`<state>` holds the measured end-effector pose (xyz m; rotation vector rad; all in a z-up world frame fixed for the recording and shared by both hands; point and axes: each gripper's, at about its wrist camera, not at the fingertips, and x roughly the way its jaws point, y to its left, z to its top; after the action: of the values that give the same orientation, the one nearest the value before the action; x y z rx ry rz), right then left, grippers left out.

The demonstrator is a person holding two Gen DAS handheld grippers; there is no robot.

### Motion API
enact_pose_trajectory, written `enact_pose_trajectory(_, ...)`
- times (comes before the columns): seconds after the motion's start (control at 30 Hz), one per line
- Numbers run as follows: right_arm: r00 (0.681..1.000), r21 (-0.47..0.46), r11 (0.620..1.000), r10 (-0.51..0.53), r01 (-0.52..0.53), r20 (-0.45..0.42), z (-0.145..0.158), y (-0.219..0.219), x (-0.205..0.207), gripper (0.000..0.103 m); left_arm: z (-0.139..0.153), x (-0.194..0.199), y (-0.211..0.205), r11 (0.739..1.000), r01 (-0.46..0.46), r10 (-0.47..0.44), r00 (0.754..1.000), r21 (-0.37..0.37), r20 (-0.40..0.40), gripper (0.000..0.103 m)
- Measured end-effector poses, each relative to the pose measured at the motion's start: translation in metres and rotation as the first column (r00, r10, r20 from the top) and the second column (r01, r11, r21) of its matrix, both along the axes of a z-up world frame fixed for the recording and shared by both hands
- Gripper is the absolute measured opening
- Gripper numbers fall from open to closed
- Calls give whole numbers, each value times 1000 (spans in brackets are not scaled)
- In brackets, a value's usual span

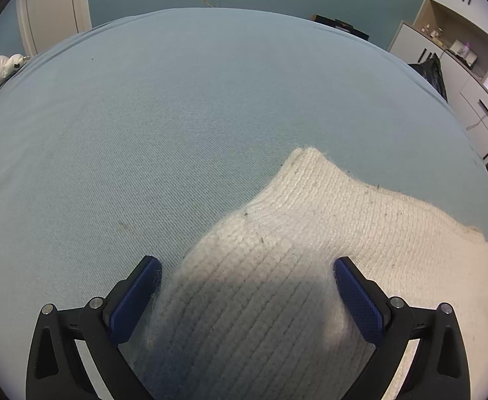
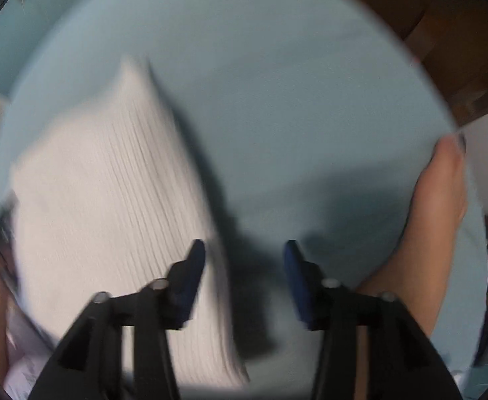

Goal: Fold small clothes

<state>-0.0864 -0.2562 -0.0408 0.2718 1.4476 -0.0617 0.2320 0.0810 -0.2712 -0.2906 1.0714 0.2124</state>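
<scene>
Folding the cream ribbed knit garment (image 1: 277, 266) on the pale blue sheet (image 1: 177, 116) goes best slowly: left gripper (image 1: 247, 291) wide open astride it, right gripper (image 2: 244, 280) half open, both empty; pinch an edge.

- A bed (image 1: 184, 106) with a light blue sheet fills most of both views; its weave shows fine diagonal lines.
- A cream ribbed knit (image 1: 310, 233) lies flat on the sheet, at lower right of the left wrist view and at left of the blurred right wrist view (image 2: 110, 200).
- A white padded garment (image 1: 0, 70) sits at the bed's upper-left edge.
- A faint brownish mark (image 1: 124, 226) shows lower left.
</scene>
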Motion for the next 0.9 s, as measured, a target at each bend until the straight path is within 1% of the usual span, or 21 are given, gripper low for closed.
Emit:
enact_pose_trajectory(0.03,999,12,1000,-13,13,42,6,0,5,80,0,0,0,1000,0,0,1000,1,1,103)
enact_pose_trajectory(0.07,996,42,999,-22,19,82,10,0,13,87,0,-1,0,1000,-1,1,1000,1,1,103)
enact_pose_trajectory(0.1,993,91,996,-26,16,112,9,3,27,87,0,-1,0,1000,-1,1,1000,1,2,103)
enact_pose_trajectory(0.13,993,122,992,-28,14,113,6,1,36,87,0,-2,0,1000,-2,2,1000,2,2,103)
enact_pose_trajectory(0.23,997,234,972,-11,-6,74,-24,26,80,87,0,-2,0,1000,-3,3,1000,3,2,103)
enact_pose_trajectory(0.3,998,255,967,1,-16,61,-40,45,94,85,0,-2,0,1000,-3,3,1000,0,2,103)
enact_pose_trajectory(0.33,998,252,967,4,-20,65,-48,58,99,82,0,-2,1,1000,-3,3,1000,-3,3,103)
enact_pose_trajectory(0.4,996,211,976,34,-50,82,-62,81,106,60,0,-3,2,1000,-3,3,1000,-5,5,103)
enact_pose_trajectory(0.43,995,172,983,58,-72,80,-67,91,107,34,0,-3,2,1000,-3,3,1000,-5,6,103)
enact_pose_trajectory(0.47,992,129,986,99,-108,74,-72,107,103,28,0,-3,3,1000,-3,3,1000,-5,6,103)
enact_pose_trajectory(0.5,986,64,988,134,-141,100,-73,122,96,27,-1,-3,3,1000,-2,2,1000,-6,7,103)
enact_pose_trajectory(0.53,979,27,986,158,-163,127,-66,125,92,20,-1,-4,4,1000,-2,2,1000,-8,9,103)
enact_pose_trajectory(0.57,967,-20,978,211,-210,144,-62,136,88,11,0,-4,5,1000,-2,3,1000,-10,10,103)
enact_pose_trajectory(0.6,961,-65,973,228,-221,156,-58,141,86,6,0,-4,5,1000,-2,2,1000,-10,10,103)
enact_pose_trajectory(0.63,956,-129,972,219,-196,194,-50,142,80,6,0,-4,5,1000,-1,2,1000,-8,10,103)
enact_pose_trajectory(0.7,956,-141,982,157,-124,248,-40,137,75,5,1,-5,5,1000,-1,1,1000,0,10,103)
enact_pose_trajectory(0.73,959,-147,983,140,-106,245,-41,139,74,5,1,-5,4,1000,-1,1,1000,5,10,103)
enact_pose_trajectory(0.8,967,-170,978,158,-125,199,-58,156,76,5,2,-5,4,1000,-1,1,1000,11,8,103)
enact_pose_trajectory(0.83,970,-176,974,171,-140,174,-65,155,79,5,2,-5,4,1000,-2,2,1000,12,7,103)
enact_pose_trajectory(0.87,971,-180,971,184,-156,151,-72,155,79,7,2,-5,4,1000,-2,2,1000,12,7,103)
enact_pose_trajectory(0.9,970,-185,971,184,-154,156,-68,157,79,12,3,-6,4,1000,-2,2,1000,11,7,103)
